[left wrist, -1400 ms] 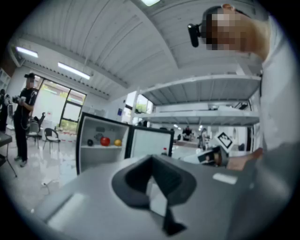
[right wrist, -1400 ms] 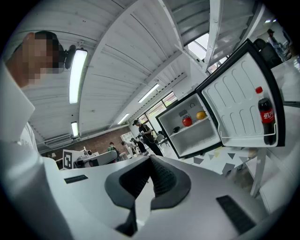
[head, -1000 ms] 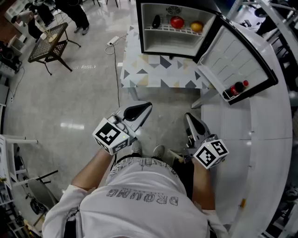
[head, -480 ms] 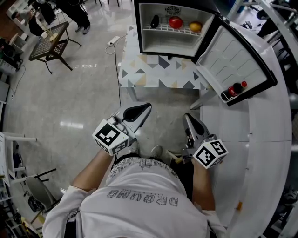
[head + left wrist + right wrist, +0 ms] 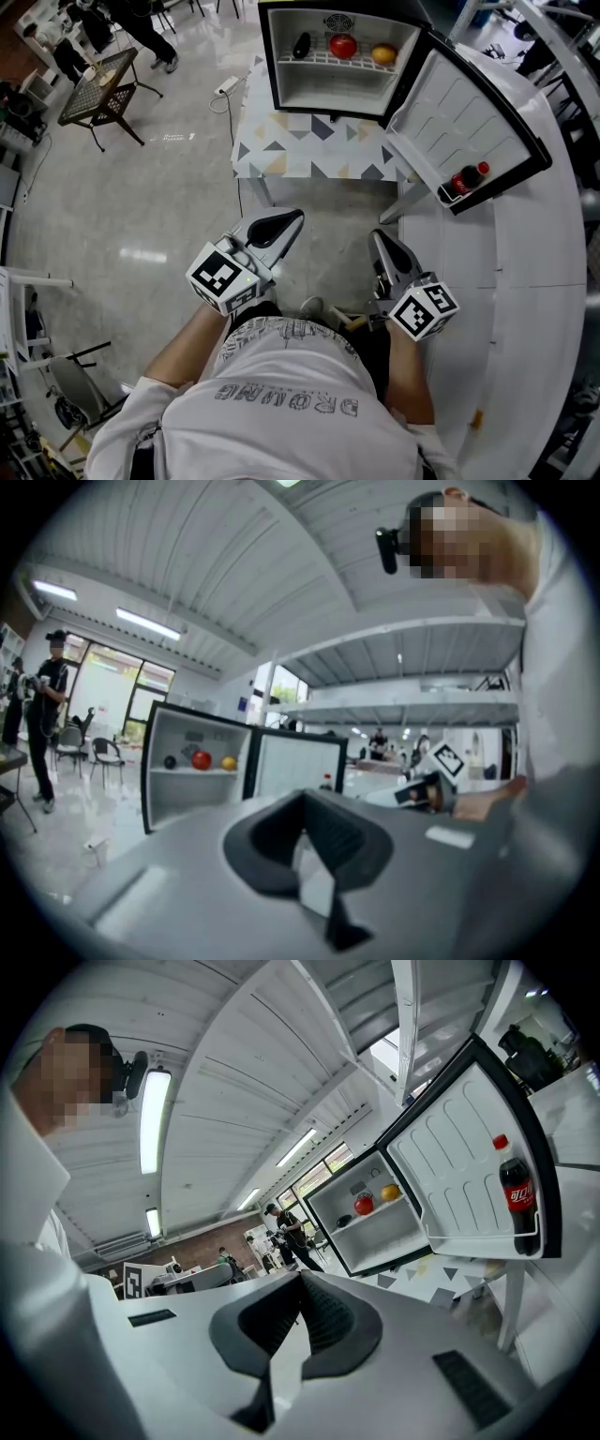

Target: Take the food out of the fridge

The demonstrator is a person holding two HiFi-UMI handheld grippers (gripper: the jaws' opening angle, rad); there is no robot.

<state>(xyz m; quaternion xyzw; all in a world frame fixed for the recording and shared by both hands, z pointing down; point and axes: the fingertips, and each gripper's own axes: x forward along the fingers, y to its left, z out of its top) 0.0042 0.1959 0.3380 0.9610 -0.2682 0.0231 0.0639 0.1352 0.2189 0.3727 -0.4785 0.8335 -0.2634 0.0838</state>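
One fridge (image 5: 328, 89), one table (image 5: 309, 150) and one bottle (image 5: 466, 178) are shown. Three foods are counted: one dark item (image 5: 301, 44), one red fruit (image 5: 343, 45) and one orange fruit (image 5: 383, 53). Hand-held grippers number two, the left hand-held gripper (image 5: 298, 217) and the right hand-held gripper (image 5: 377, 235); one further small table (image 5: 98, 89) stands in the background.

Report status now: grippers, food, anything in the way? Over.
Shut and empty: left gripper, right gripper. Untouched food on shelf of open fridge. Nothing seen blocking.
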